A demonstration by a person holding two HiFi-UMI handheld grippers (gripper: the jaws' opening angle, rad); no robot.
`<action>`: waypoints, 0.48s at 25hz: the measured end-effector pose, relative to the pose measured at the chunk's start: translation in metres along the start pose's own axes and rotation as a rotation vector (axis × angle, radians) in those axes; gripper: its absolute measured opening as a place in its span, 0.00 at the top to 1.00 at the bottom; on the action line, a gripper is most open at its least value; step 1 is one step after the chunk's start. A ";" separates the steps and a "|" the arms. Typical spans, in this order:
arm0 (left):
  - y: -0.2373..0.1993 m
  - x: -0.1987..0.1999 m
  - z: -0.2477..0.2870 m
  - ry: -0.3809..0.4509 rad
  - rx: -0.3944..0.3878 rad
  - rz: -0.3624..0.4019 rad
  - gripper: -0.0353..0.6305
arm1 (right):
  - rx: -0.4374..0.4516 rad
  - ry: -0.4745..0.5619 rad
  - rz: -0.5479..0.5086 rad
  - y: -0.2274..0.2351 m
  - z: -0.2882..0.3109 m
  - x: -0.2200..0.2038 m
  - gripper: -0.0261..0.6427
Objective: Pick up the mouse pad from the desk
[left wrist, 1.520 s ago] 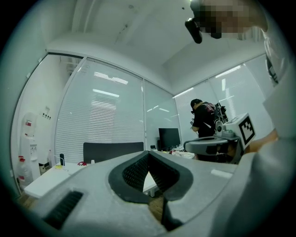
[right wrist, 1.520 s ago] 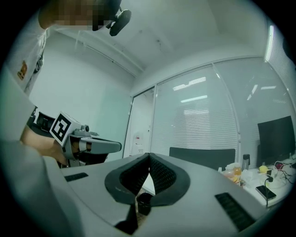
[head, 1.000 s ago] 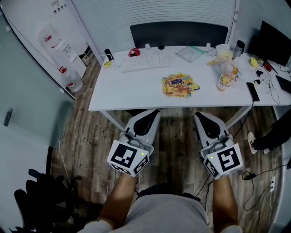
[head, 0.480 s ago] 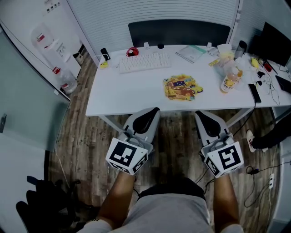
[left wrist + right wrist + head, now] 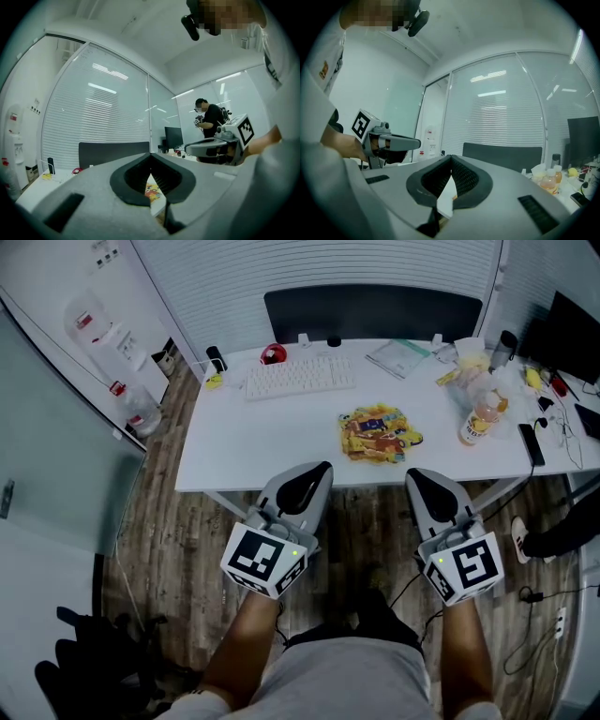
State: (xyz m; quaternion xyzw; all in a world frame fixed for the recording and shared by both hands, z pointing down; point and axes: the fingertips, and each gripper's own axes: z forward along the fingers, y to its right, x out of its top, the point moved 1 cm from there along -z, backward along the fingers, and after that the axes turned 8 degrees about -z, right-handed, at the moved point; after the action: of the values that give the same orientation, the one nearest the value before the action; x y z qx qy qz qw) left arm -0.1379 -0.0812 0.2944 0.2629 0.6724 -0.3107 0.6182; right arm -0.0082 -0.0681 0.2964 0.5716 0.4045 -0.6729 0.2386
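- The mouse pad [image 5: 380, 434] is a yellow-and-orange sheet with a busy cartoon print and an uneven, wavy outline.
- It lies flat on the white counter [image 5: 272, 437], near the front edge and right of the middle. The keyboard [image 5: 300, 376] is behind it to the left, and a bottle [image 5: 480, 418] stands to its right.
- The left tongs [image 5: 317, 470] are pressed together with nothing between them, their tip at the counter's front edge, apart from the pad.
- The right tongs [image 5: 420, 476] are likewise pressed together and empty, their tip at the front edge near the pad's right corner.
- In the left gripper view, a slice of the pad's print shows below the closed tips.
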 end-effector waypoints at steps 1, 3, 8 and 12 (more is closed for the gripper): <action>-0.003 0.000 0.005 -0.001 0.004 0.003 0.92 | 0.000 0.004 -0.002 0.005 0.004 -0.001 0.94; -0.010 -0.001 0.017 -0.003 0.012 0.009 0.92 | 0.002 0.007 -0.007 0.017 0.012 -0.004 0.94; -0.025 -0.004 0.051 -0.011 0.033 0.015 0.92 | 0.003 0.007 -0.034 0.048 0.031 -0.013 0.94; -0.034 -0.008 0.080 -0.020 0.046 0.015 0.92 | 0.009 0.001 -0.036 0.075 0.047 -0.024 0.94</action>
State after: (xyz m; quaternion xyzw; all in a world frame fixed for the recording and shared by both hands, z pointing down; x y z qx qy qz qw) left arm -0.1088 -0.1633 0.3017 0.2789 0.6568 -0.3239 0.6211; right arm 0.0290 -0.1514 0.3004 0.5654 0.4120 -0.6787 0.2237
